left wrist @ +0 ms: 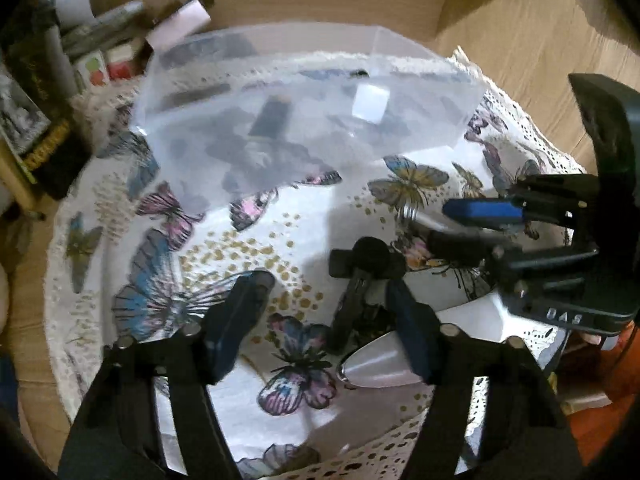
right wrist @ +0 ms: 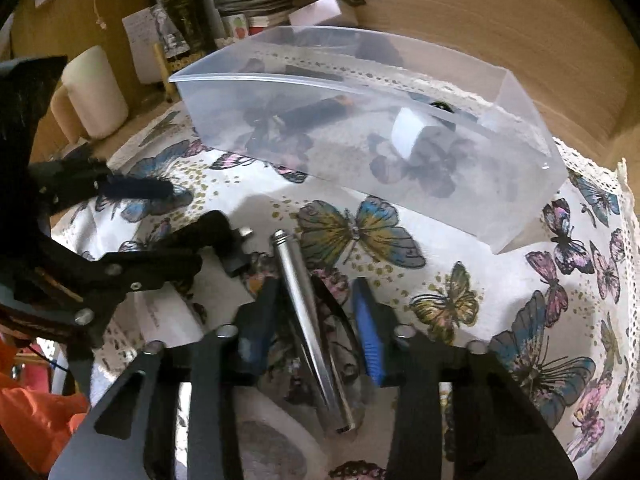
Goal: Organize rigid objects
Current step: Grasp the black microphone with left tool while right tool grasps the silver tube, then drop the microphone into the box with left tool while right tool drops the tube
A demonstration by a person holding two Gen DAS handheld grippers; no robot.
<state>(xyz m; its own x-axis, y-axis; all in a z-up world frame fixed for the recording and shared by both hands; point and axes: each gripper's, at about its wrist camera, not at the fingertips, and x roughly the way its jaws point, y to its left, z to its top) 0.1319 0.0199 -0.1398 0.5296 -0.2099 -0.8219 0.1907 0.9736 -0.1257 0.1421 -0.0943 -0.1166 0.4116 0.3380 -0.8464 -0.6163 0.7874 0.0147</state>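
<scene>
Round table point(left wrist: 280, 412) covered by a butterfly-print cloth point(right wrist: 460, 264). A clear plastic box point(right wrist: 400, 152) stands toward the far edge and holds a dark tube point(right wrist: 316, 112) and a white block point(right wrist: 406, 136). Left gripper point(left wrist: 324, 320): jaws wide apart, holding nothing; a black clamp piece point(left wrist: 360, 276) lies just inside its right finger, beside a white pointed piece point(left wrist: 376, 364). Right gripper point(right wrist: 316, 328): jaws open, straddling a metal rod point(right wrist: 308, 320) that lies on the cloth near the front edge; contact with the fingers cannot be judged.
</scene>
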